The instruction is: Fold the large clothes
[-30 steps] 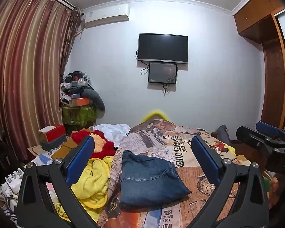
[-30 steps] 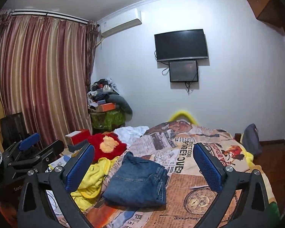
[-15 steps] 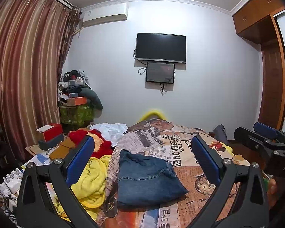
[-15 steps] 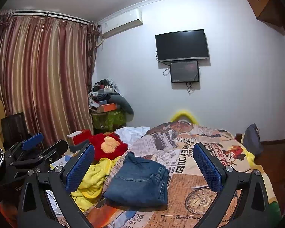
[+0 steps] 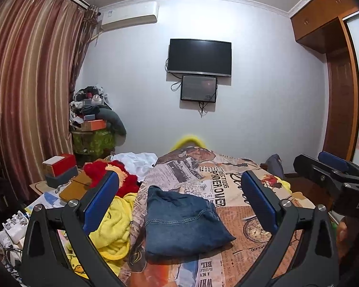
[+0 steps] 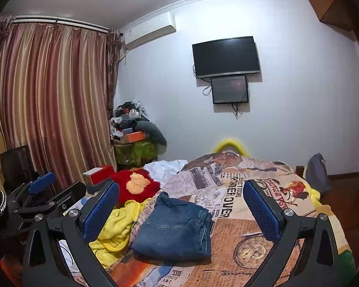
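Note:
Folded blue jeans lie in a compact stack on the bed's newspaper-print cover; they also show in the right wrist view. My left gripper is open and empty, held above and short of the jeans. My right gripper is open and empty too, held the same way. Each gripper shows in the other's view: the right one at the far right, the left one at the far left.
A yellow garment, a red fluffy one and a white one are piled left of the jeans. Boxes and clutter stand by the striped curtain. A TV hangs on the far wall. A wardrobe stands right.
Both grippers have drifted slightly, staying open and empty. The folded jeans have not moved.

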A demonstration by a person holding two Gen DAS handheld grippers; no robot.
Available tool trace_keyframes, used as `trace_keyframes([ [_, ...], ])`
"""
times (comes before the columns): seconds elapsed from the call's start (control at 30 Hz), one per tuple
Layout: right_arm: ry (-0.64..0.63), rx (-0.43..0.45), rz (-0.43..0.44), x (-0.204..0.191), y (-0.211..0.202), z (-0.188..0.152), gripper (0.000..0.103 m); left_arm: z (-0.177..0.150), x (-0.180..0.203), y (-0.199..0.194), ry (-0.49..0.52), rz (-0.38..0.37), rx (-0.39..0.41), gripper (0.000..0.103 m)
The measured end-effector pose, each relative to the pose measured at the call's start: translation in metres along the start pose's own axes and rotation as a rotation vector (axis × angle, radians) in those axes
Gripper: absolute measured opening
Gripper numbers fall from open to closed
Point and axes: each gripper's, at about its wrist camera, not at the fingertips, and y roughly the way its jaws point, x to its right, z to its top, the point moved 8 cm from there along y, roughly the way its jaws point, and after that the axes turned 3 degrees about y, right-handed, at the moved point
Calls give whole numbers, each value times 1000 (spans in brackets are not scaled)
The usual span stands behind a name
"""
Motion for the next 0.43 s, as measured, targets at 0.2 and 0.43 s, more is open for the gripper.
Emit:
trace_keyframes([
  [0.2,14,-3,-8,3,2,-1,103,0,0,1,-5,-13,-1,103],
  [0.43,18,-6,-9,3,2,-2,103,-3,4,2,1,-26,-14,103],
])
